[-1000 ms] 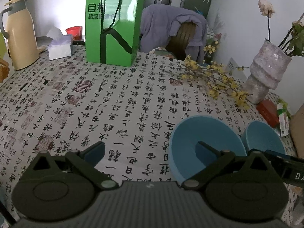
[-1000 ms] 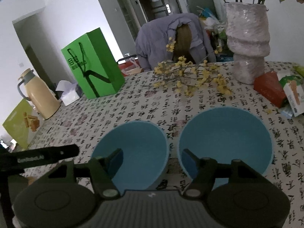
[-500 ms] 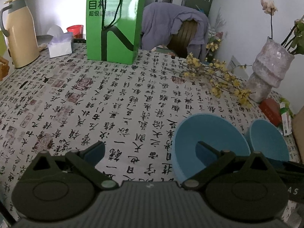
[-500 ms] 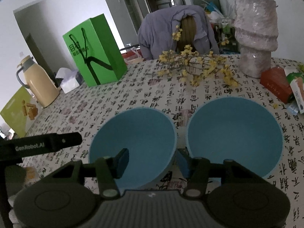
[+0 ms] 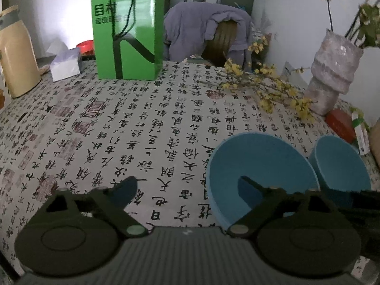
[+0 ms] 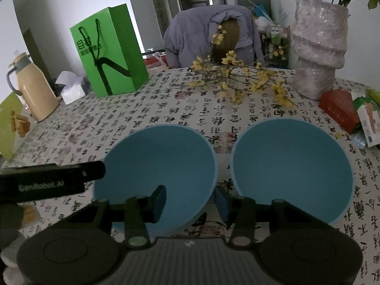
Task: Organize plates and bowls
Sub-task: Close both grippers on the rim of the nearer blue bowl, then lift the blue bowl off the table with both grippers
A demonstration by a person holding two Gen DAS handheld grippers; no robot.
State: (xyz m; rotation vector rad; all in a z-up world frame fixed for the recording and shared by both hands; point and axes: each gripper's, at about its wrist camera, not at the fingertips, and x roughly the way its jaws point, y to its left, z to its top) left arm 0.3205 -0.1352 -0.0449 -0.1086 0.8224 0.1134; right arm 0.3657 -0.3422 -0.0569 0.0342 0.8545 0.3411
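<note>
Jaws on my right gripper (image 6: 188,200) have just been closing around the left bowl's (image 6: 154,163) near rim, not pinching yet. Both bowls are sitting near the table's (image 6: 166,104) front edge, and my left gripper (image 5: 187,191), closing a little, is straddling that bowl's other side.

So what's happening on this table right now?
Two blue bowls sit side by side on the calligraphy tablecloth. The right hand-held gripper has been closing, its fingers straddling the near rim of the left bowl, not clearly clamped. The left hand-held gripper hangs open. The right bowl is untouched.
</note>
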